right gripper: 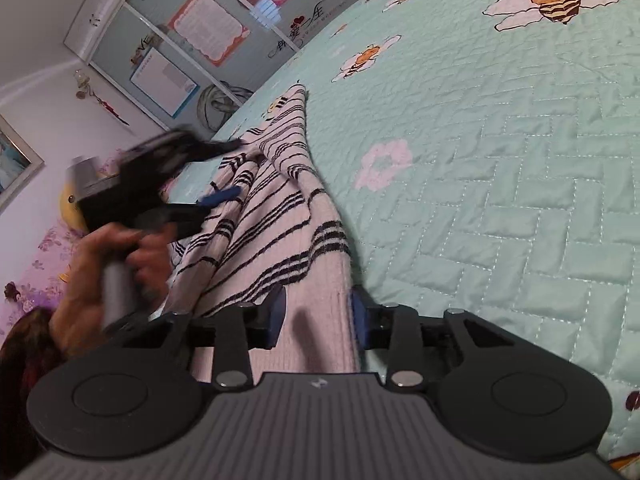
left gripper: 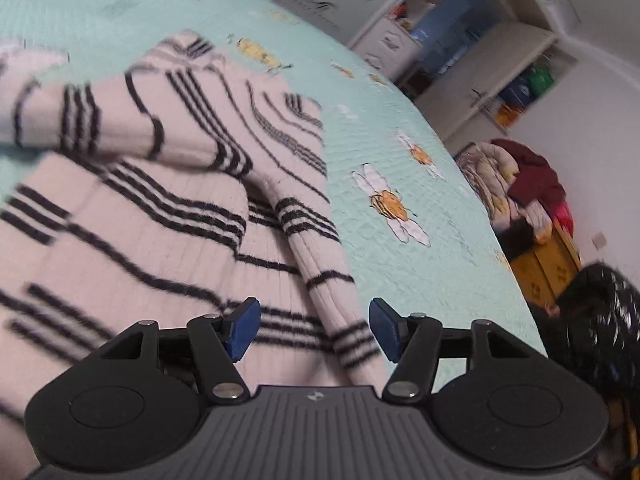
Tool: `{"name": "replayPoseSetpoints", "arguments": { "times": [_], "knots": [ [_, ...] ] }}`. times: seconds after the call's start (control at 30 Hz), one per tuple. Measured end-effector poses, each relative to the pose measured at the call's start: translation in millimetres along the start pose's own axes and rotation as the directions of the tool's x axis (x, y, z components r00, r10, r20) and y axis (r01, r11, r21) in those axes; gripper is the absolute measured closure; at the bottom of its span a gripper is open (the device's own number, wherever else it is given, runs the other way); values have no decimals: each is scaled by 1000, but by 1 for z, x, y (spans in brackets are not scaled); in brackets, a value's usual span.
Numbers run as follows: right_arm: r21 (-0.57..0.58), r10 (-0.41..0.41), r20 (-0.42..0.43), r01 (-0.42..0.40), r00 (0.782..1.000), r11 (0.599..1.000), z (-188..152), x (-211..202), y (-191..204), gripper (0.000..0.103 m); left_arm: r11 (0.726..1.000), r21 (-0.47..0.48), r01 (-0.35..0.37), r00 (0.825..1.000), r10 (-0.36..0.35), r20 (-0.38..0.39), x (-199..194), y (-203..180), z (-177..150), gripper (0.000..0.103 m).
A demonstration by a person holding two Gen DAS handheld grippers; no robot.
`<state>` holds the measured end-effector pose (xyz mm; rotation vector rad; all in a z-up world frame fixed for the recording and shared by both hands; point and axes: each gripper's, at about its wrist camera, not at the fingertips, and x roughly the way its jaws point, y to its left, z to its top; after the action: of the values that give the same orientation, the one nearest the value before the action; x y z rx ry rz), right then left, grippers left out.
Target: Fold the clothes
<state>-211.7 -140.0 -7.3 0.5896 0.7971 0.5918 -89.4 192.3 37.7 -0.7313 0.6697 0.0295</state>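
A pale pink sweater with black stripes (left gripper: 168, 208) lies rumpled on a mint green quilt (left gripper: 400, 168). My left gripper (left gripper: 314, 328) is open, its blue pads straddling a folded sleeve edge without pinching it. In the right wrist view the sweater (right gripper: 280, 216) runs from the bed's far edge down into my right gripper (right gripper: 316, 316), whose blue pads are closed on a pink fold of it. The left gripper (right gripper: 224, 168), blurred and held by a hand, shows over the sweater at left.
The quilt (right gripper: 500, 160) has bee and flower prints. White shelves (left gripper: 480, 60), a pile of bedding on a yellow cabinet (left gripper: 520, 200) and a dark bag (left gripper: 600, 320) stand beyond the bed. A cabinet with posters (right gripper: 192, 40) stands behind the bed.
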Motion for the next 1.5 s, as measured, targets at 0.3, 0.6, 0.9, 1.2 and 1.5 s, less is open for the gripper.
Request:
{"name": "replayPoseSetpoints", "arguments": {
  "times": [0.3, 0.6, 0.9, 1.2, 1.5],
  "knots": [
    [-65, -24, 5, 24, 1000, 998, -2, 0, 13, 66, 990, 141, -25, 999, 28, -24, 36, -22, 17, 95],
    [-294, -84, 28, 89, 996, 952, -3, -10, 63, 97, 947, 321, -10, 998, 30, -56, 29, -42, 52, 96],
    [-479, -15, -137, -52, 990, 877, -38, 35, 109, 67, 917, 384, -110, 989, 141, -52, 40, -7, 44, 87],
    [-178, 194, -124, -214, 973, 961, -25, -7, 67, 60, 962, 272, 19, 999, -11, -31, -9, 6, 39, 67],
    [5, 145, -14, -145, 989, 989, -31, -45, 37, 59, 959, 236, 158, 982, -128, -137, -113, 9, -44, 64]
  ]
}}
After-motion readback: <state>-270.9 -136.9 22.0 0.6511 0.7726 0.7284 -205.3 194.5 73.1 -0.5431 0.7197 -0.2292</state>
